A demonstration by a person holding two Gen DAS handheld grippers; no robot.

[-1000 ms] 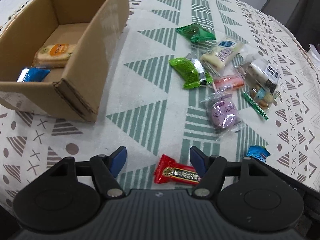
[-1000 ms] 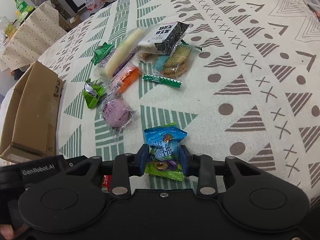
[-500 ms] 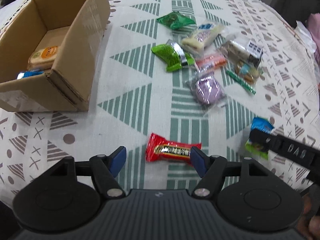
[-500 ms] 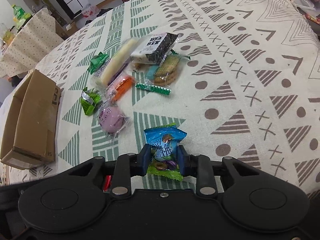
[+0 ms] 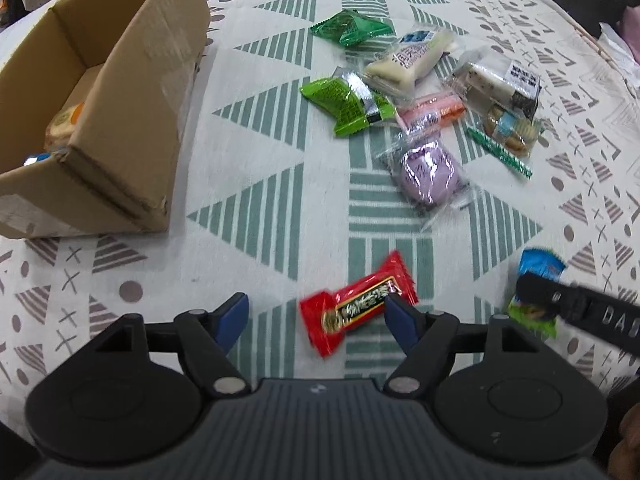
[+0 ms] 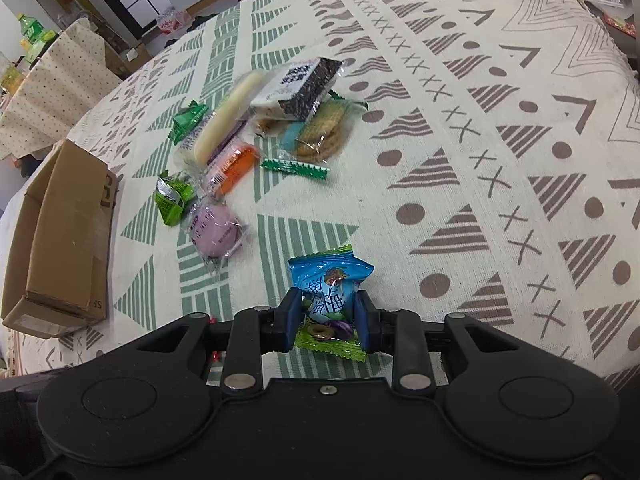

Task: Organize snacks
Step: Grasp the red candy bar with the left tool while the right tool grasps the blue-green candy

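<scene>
My left gripper (image 5: 316,314) is open, low over the tablecloth, with a red candy bar (image 5: 358,308) lying between its fingers, close against the right one. My right gripper (image 6: 326,314) is shut on a blue and green snack packet (image 6: 330,294), which also shows at the right of the left wrist view (image 5: 538,266). A cardboard box (image 5: 132,92) stands at the left with an orange-labelled pastry (image 5: 64,122) and a blue packet (image 5: 34,159) inside. Loose snacks lie beyond: a purple cake (image 5: 430,176), a light green packet (image 5: 346,104), a dark green packet (image 5: 350,28), a white bar (image 5: 410,60).
More packets sit at the far right of the pile: an orange one (image 5: 434,110), crackers (image 5: 508,130), a black and white cake (image 5: 498,82), a thin green stick (image 5: 500,152). The box (image 6: 64,236) is at the left in the right wrist view. Furniture stands beyond the table.
My left gripper has drawn back and the red candy bar has turned diagonal against its right finger. My right gripper holds the blue packet higher off the cloth than before.
</scene>
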